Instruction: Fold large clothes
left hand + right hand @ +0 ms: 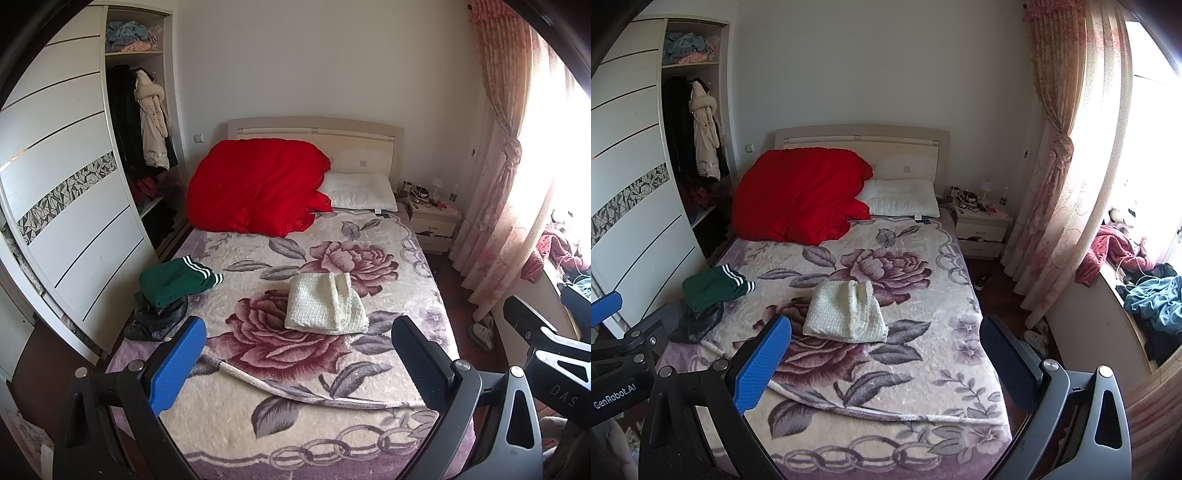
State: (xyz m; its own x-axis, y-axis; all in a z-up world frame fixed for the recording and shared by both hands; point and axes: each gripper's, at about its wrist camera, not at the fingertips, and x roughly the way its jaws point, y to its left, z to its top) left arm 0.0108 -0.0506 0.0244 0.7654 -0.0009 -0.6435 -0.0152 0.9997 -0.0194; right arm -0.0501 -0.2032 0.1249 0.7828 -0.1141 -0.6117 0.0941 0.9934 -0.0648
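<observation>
We count one bed (406, 376), one red quilt (255, 188), one white pillow (360, 192), one folded cream knit (327, 304), one green garment with white stripes (177, 280) atop one dark garment (159, 321), one nightstand (436, 225), and two claws, left (299, 365) and right (886, 363).

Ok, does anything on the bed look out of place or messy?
The folded cream knit sits neatly mid-bed. The green garment lies loosely on a dark crumpled one at the bed's left edge, seemingly slipping off, and the blanket's near edge is rucked into a ridge.
</observation>
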